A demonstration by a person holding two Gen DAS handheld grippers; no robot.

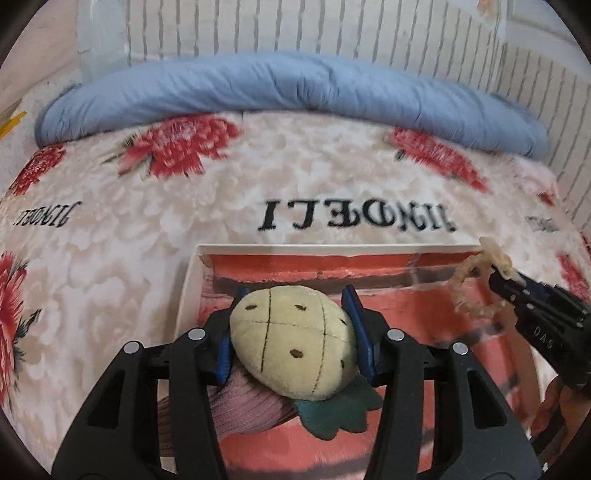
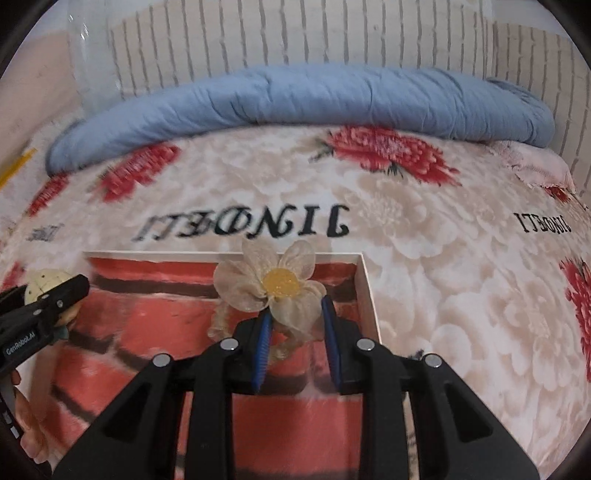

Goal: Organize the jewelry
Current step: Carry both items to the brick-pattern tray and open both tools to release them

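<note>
Plush yellow fabric fills the jaws in the left wrist view: the left gripper (image 1: 293, 334) is clamped on a pineapple-shaped hair tie (image 1: 291, 341), blue pads pressing its two flanks. Dark stitched lines and brown dots mark the plush body; a green felt leaf (image 1: 334, 411) and a ribbed pink band (image 1: 247, 404) hang under it at 6 o'clock. Beneath the jaws sits a shallow box (image 1: 192, 280) with white walls and a red brick-pattern floor. At 3 o'clock the right gripper (image 1: 496, 282) enters from the frame edge, a cream scrunchie loop (image 1: 476, 291) dangling from its tip above the box. The box rests on a cream blanket (image 1: 122, 236) with red flowers and black lettering; a rolled blue quilt (image 1: 288, 85) lies at 12 o'clock, against a white brick-pattern wall (image 1: 295, 26).

Right wrist view: the right gripper (image 2: 295, 321) is closed on the stem of a sheer cream flower hair tie (image 2: 267, 286) with a yellow centre; the frilly band loops between the pads, though the pad on the right stands slightly clear of the petals. The flower sits above the box's far right corner (image 2: 364, 280). At 9 o'clock the left gripper (image 2: 70, 290) shows with the pineapple plush (image 2: 42, 282) in its grip, over the box's left side. Fingers (image 2: 27, 417) appear at 8 o'clock. Blanket, quilt and wall frame the scene alike.
</note>
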